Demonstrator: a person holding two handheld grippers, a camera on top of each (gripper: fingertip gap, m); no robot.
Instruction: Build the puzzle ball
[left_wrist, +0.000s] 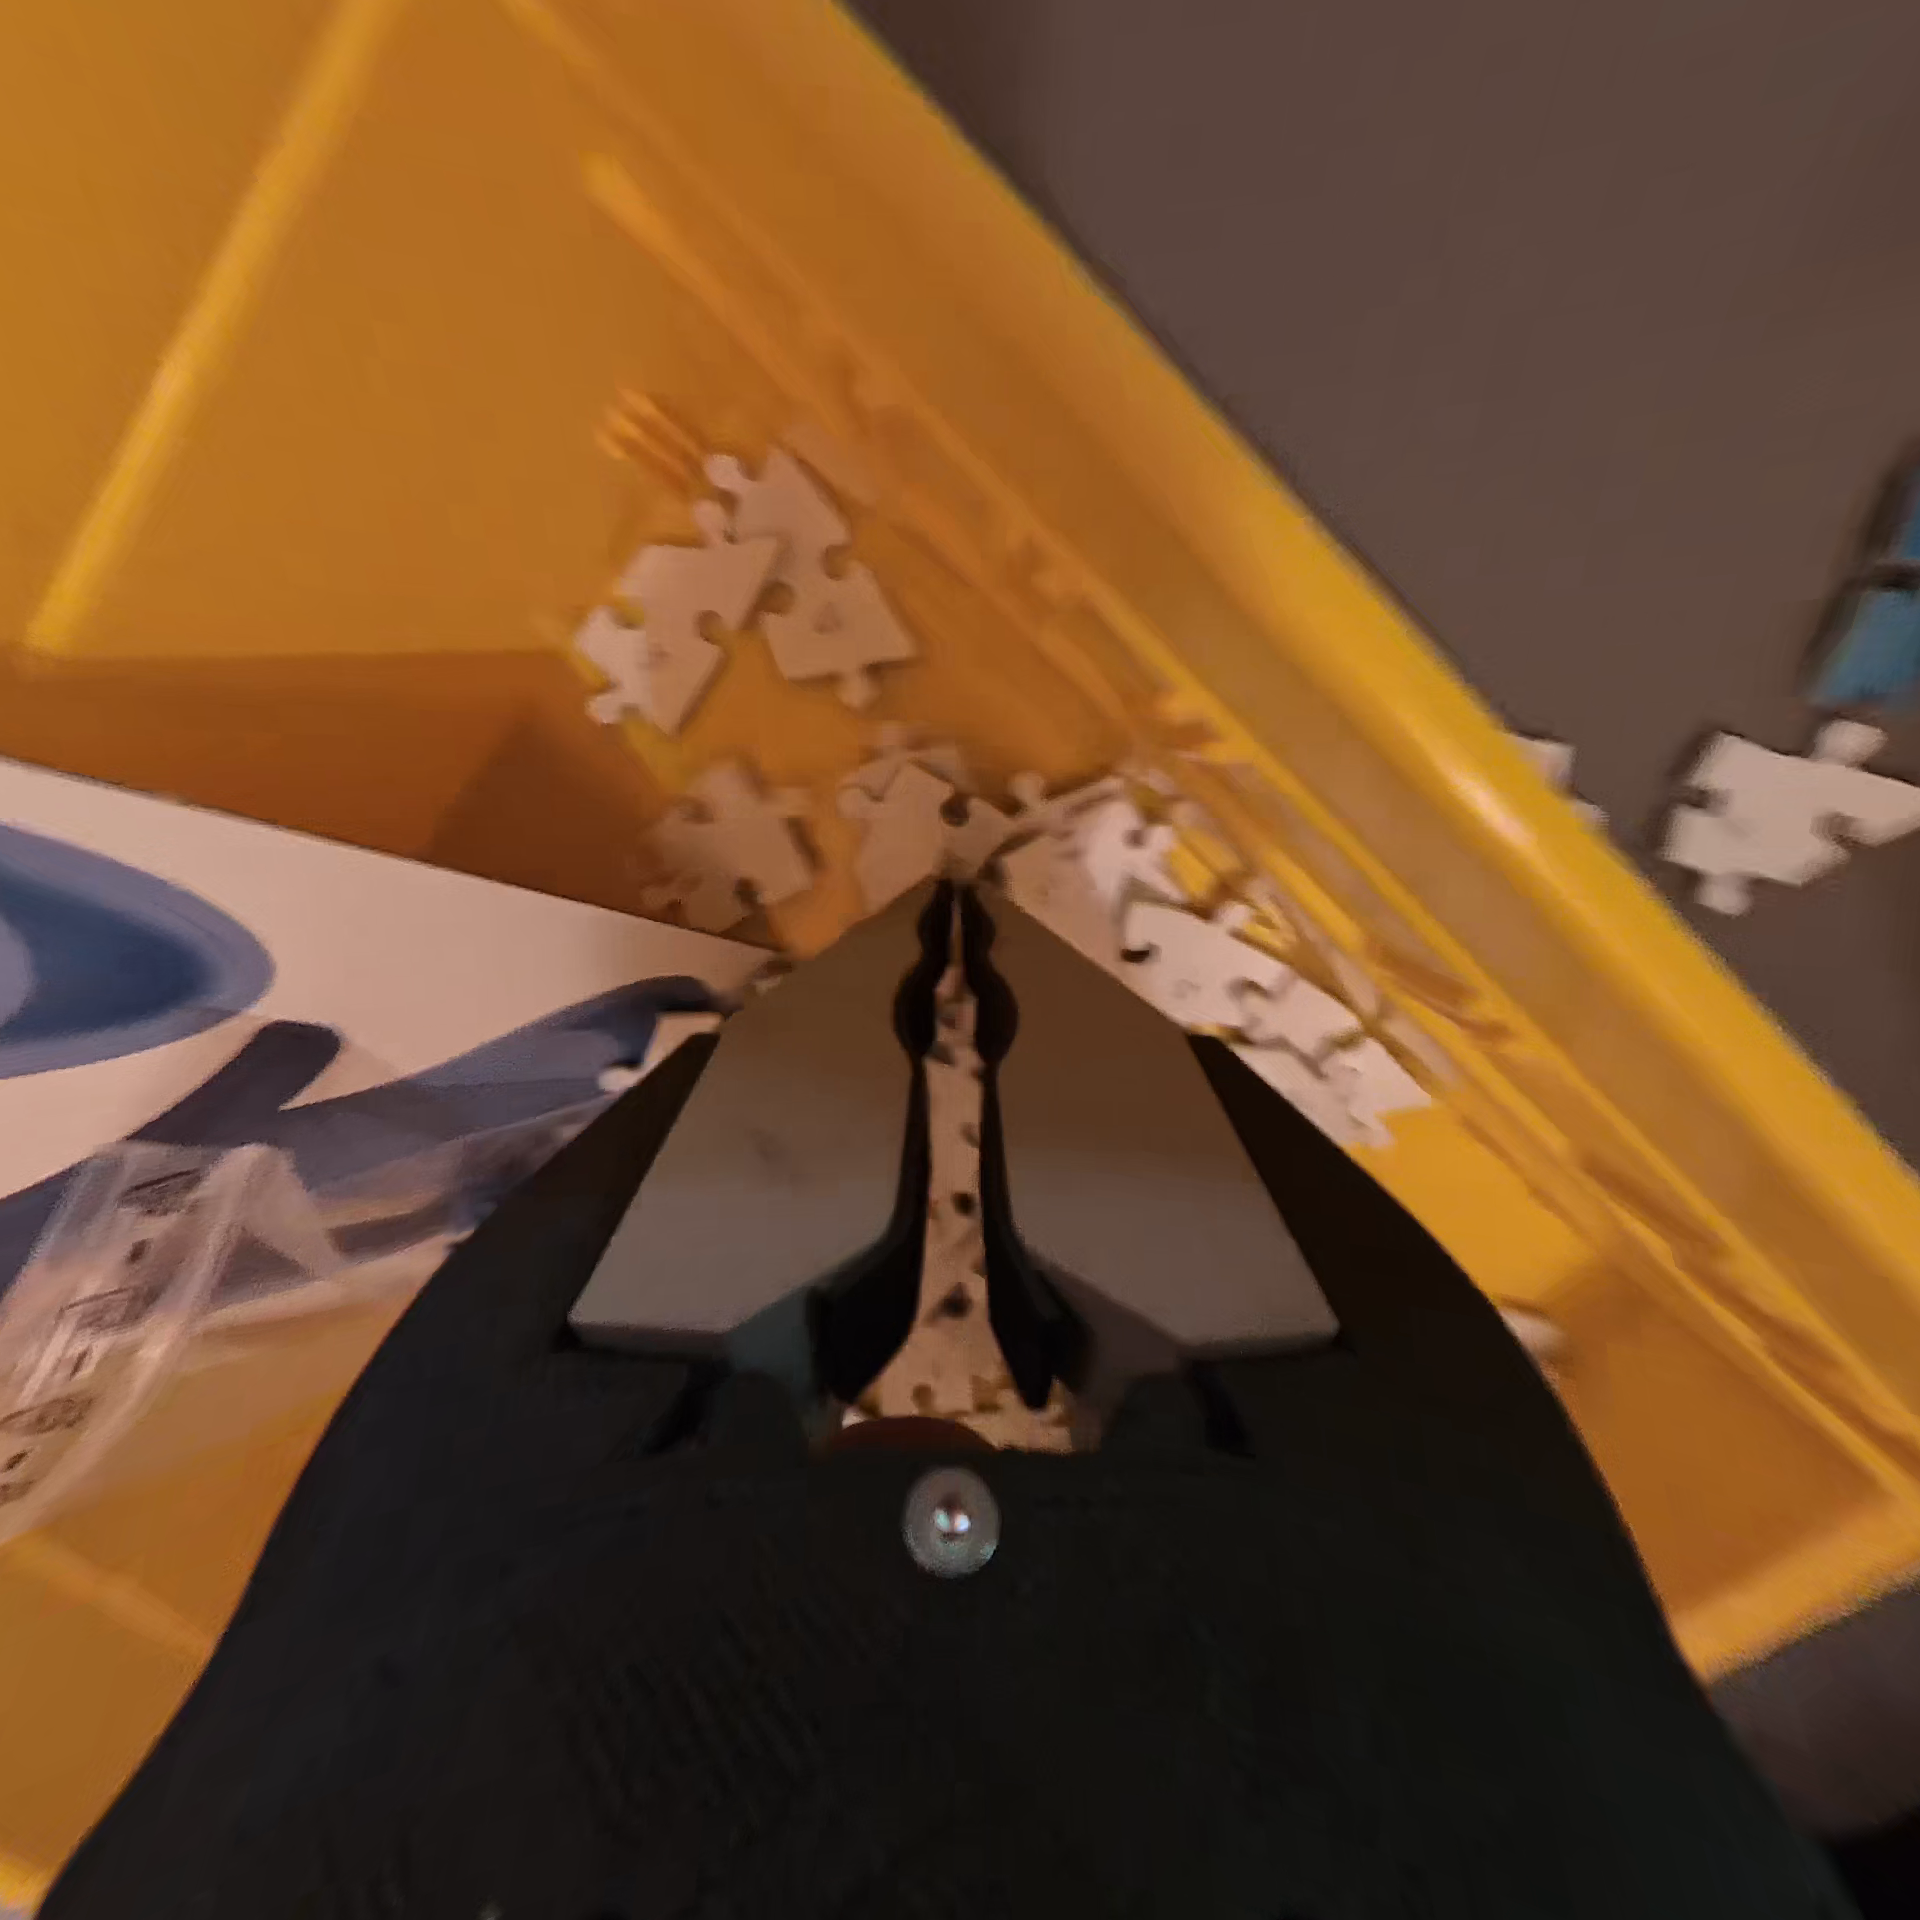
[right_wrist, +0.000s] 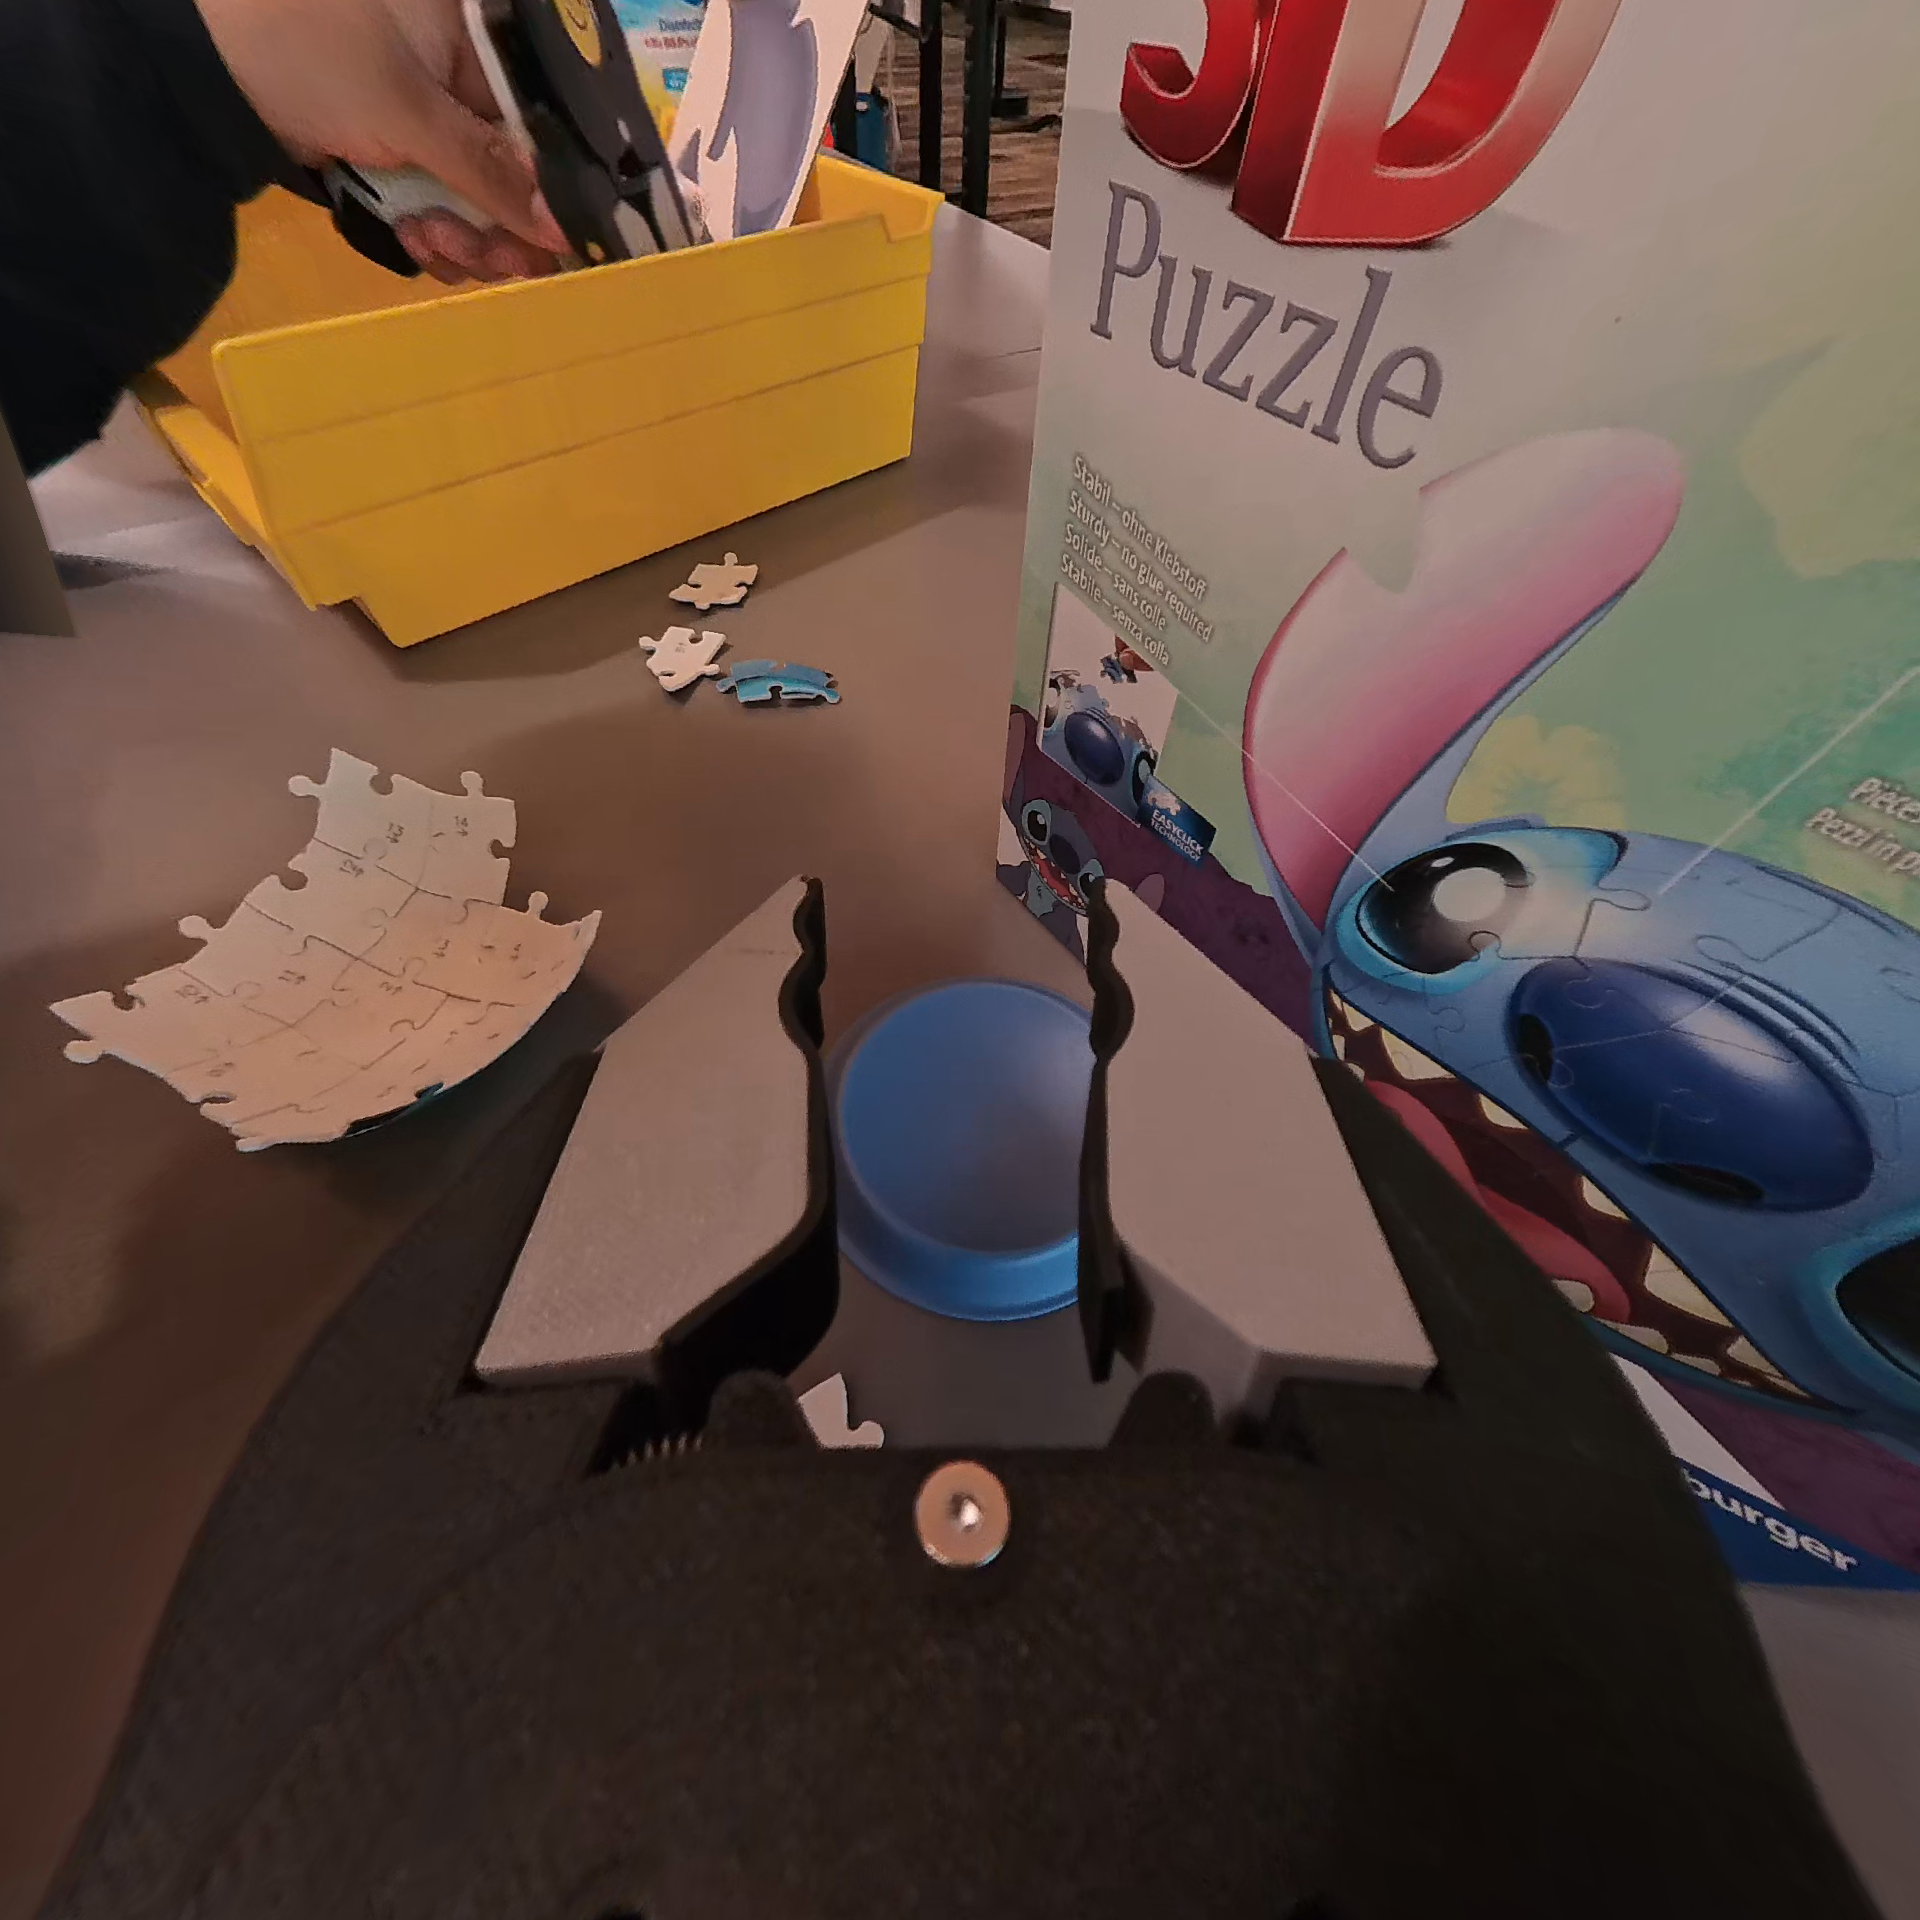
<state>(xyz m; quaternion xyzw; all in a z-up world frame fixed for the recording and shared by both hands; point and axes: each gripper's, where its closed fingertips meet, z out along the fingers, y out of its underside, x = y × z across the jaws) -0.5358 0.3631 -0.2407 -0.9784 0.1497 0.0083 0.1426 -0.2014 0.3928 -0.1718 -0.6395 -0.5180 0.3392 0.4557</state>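
Grey table bears yellow bin; left claw closed in bin, right claw apart.

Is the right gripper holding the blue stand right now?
No, the right gripper is open, its fingers either side of the blue stand, which sits on the table.

Before you on the grey tabletop, the yellow plastic bin sits far left, three loose cardboard puzzle pieces just beside it, the curved joined puzzle section nearer, the tall printed puzzle box right, the round blue plastic stand beside the box
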